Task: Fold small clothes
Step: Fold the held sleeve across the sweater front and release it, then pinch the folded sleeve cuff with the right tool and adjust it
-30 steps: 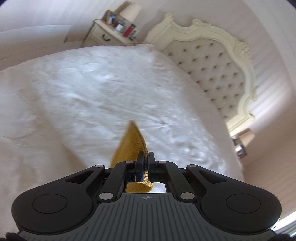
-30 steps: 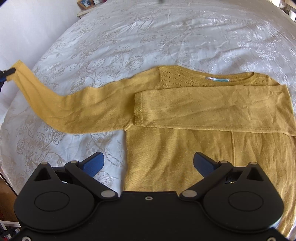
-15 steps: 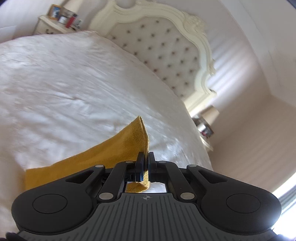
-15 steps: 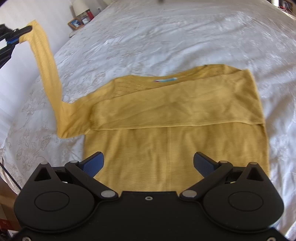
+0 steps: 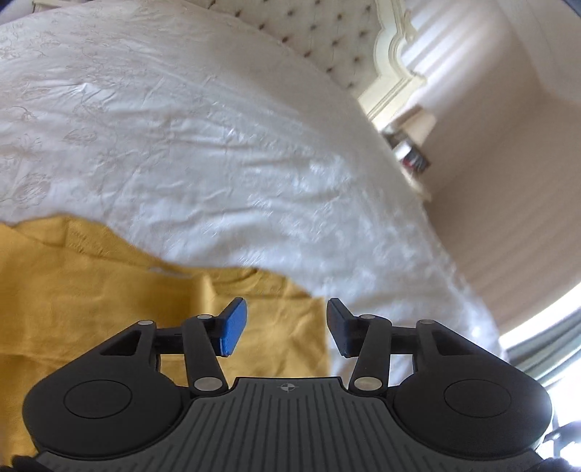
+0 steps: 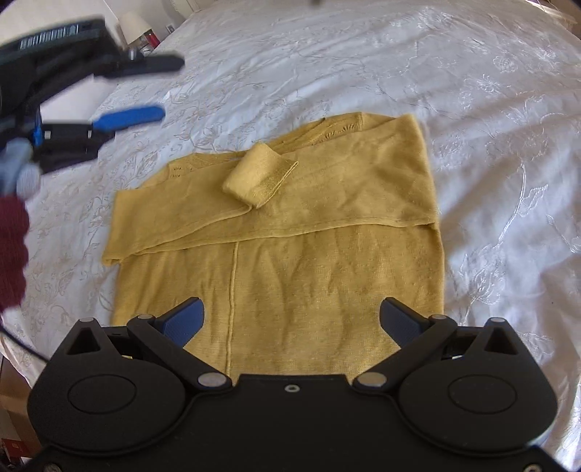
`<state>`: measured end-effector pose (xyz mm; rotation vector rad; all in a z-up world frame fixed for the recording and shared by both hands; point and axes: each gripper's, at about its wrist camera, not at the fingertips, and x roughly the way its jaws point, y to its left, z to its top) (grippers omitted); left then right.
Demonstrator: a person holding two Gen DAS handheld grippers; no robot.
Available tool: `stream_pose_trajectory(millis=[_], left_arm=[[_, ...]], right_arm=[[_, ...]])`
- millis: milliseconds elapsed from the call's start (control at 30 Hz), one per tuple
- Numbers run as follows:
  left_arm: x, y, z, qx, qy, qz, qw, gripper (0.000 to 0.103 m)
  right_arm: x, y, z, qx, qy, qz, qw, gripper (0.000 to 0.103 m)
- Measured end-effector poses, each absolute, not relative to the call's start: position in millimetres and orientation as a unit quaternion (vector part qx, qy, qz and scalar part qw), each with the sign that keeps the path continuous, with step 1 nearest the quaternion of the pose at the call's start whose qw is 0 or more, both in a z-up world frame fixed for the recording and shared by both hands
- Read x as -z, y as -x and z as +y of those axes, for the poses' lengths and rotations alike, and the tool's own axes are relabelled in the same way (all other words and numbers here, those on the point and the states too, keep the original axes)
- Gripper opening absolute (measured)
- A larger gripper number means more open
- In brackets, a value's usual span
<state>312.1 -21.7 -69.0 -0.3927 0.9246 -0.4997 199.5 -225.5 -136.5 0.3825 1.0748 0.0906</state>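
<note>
A mustard-yellow knit sweater (image 6: 283, 261) lies flat on the white bedspread (image 6: 363, 65), both sleeves folded across its chest. The left sleeve's cuff (image 6: 259, 176) lies curled on top of the folds near the collar. My left gripper (image 5: 287, 328) hovers over the sweater (image 5: 90, 301) near its right edge, its jaws opening with nothing between them. In the right wrist view the left gripper (image 6: 159, 89) shows blurred at the upper left, above the bed. My right gripper (image 6: 290, 321) stands wide open over the sweater's lower hem, holding nothing.
A cream tufted headboard (image 5: 326, 40) and a bedside table (image 5: 410, 152) stand beyond the bed. Another nightstand with a lamp (image 6: 139, 27) is at the far left corner. A dark red sleeve (image 6: 11, 254) shows at the left edge.
The left gripper carried the left sleeve up and across onto the chest, then let go of the cuff and opened. The right gripper shifted over the hem, still open.
</note>
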Motion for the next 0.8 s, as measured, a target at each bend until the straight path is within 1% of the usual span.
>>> stream_pose_trajectory(millis=[133,300,400,467,533,600,667,700,733,800], left_arm=[[86,-297,1,0.189,0.139,0.464,0.854,0.05],[112,-291,52,0.096,0.093,0.501,0.855,0.052],[124,-291,82,0.052,0.106,0.519,0.847,0.052],[132,-290,98,0.033,0.121,0.526,0.841,0.052],[140,-290,107,0.025,0.124,0.533,0.836,0.052],[150,-291,110,0.022,0.116,0.542,0.832,0.052],[160,-292,113,0.014,0.117,0.55,0.827,0.052],[165,-292,115,0.01,0.122,0.554,0.823,0.052],[170,-292,116,0.005,0.128,0.559,0.819,0.052],[180,-289,120,0.0,0.134,0.565,0.814,0.052]], right_arm=[[138,-208,-228,-0.046,-0.179,0.505,0.843,0.102],[136,-237,-224,-0.043,-0.165,0.499,0.85,0.102],[135,-261,-218,-0.053,-0.164,0.495,0.852,0.102],[138,-278,-217,-0.066,-0.182,0.493,0.848,0.102],[145,-296,-218,-0.059,-0.204,0.498,0.841,0.102],[150,-311,-216,-0.045,-0.2,0.5,0.841,0.101],[154,-326,-213,-0.036,-0.184,0.501,0.845,0.085],[157,-332,-212,-0.035,-0.177,0.503,0.845,0.072],[160,-339,-212,-0.038,-0.171,0.507,0.844,0.068],[167,-352,-210,-0.041,-0.158,0.515,0.842,0.068]])
